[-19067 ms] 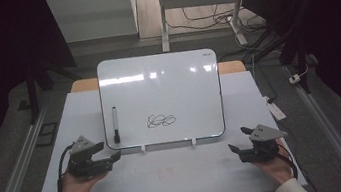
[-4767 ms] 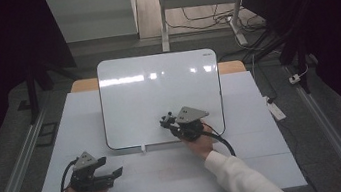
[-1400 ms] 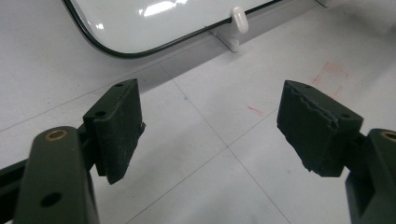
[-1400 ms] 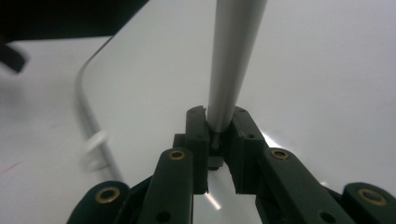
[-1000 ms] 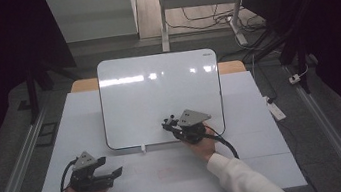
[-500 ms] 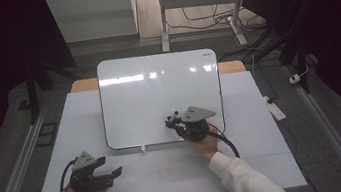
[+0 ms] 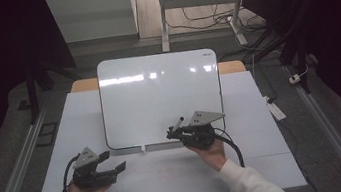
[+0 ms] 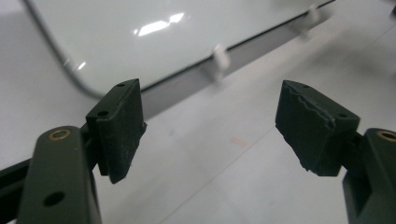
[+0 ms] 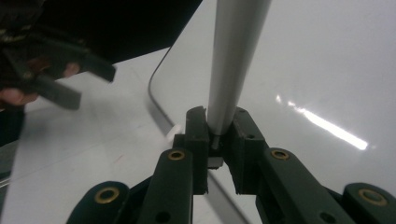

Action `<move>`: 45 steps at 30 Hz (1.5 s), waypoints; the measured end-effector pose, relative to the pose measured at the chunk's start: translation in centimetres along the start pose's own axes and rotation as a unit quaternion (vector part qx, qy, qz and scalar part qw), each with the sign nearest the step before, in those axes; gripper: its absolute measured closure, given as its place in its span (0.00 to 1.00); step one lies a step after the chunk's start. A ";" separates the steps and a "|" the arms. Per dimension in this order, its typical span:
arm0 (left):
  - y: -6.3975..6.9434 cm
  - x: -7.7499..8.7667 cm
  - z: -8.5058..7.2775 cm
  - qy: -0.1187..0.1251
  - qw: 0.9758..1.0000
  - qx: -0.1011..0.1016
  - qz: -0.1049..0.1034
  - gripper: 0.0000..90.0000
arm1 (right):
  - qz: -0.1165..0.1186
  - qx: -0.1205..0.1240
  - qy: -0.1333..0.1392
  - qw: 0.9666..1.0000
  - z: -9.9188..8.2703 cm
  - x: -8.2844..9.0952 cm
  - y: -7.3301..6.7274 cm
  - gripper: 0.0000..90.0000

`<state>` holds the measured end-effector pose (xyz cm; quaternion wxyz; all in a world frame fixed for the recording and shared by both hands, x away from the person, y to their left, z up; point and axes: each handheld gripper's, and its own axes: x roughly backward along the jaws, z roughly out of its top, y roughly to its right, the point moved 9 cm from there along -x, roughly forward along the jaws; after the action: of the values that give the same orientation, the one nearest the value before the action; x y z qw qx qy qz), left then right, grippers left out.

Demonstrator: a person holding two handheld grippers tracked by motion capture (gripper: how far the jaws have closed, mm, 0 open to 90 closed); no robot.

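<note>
I have the marker (image 9: 236, 60) clamped in my right gripper (image 9: 219, 140), its jaws closed tight on the end of the white barrel, which runs up and away from them over the whiteboard (image 7: 158, 97). From the high view the marker (image 7: 177, 124) juts out to the left of the gripper (image 7: 176, 133), tilted up, just above the board's lower right area. The board's face reads as clean white with only light glare on it, so I judge the step in hand to be carrying the marker off the board rather than writing with it (I cannot see the tip, or whether it is capped).

My left gripper (image 7: 118, 168) rests near the table's front left, jaws wide apart with nothing between the pads (image 8: 119, 126), pointing at the board's rounded lower left corner (image 8: 84, 84).

The next move calls for somewhere to set the marker down. The bare table (image 7: 265, 138) right of and in front of the board gives the most room. I need to clear the board's bottom frame and its small white clips (image 8: 219, 58) on the way, and keep the trailing cable (image 7: 233, 145) from dragging across the surface.
</note>
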<state>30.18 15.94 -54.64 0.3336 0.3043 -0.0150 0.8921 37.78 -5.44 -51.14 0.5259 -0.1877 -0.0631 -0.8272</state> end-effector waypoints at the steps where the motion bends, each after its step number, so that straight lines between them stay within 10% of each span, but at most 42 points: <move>1: 0.4 -0.1 0.4 0.005 1.000 0.000 -0.008 0.29 | 0.004 -0.003 -0.004 1.000 -0.3 -0.1 -0.2 0.87; 14: 6.8 -3.1 7.5 0.055 0.994 -0.065 -0.072 0.45 | 0.042 -0.014 -0.030 0.999 -1.6 -1.6 -2.9 0.87; 23: 8.8 -4.7 8.9 0.053 0.989 -0.083 -0.108 0.60 | 0.047 -0.014 -0.036 0.998 -1.8 -2.4 -3.8 0.87; 37: 7.6 -5.2 8.8 0.033 0.992 -0.093 -0.084 0.91 | 0.069 -0.026 -0.023 0.997 -1.4 -2.9 -4.6 0.85; 45: 5.0 -3.6 9.3 0.028 0.995 -0.093 -0.025 0.91 | 0.059 -0.021 0.005 0.998 -0.6 -1.9 -4.8 0.56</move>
<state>34.23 7.83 -48.20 0.3833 0.2473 -0.0807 0.8863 34.10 -1.91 -51.95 0.5700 -0.1979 -0.0322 -0.7968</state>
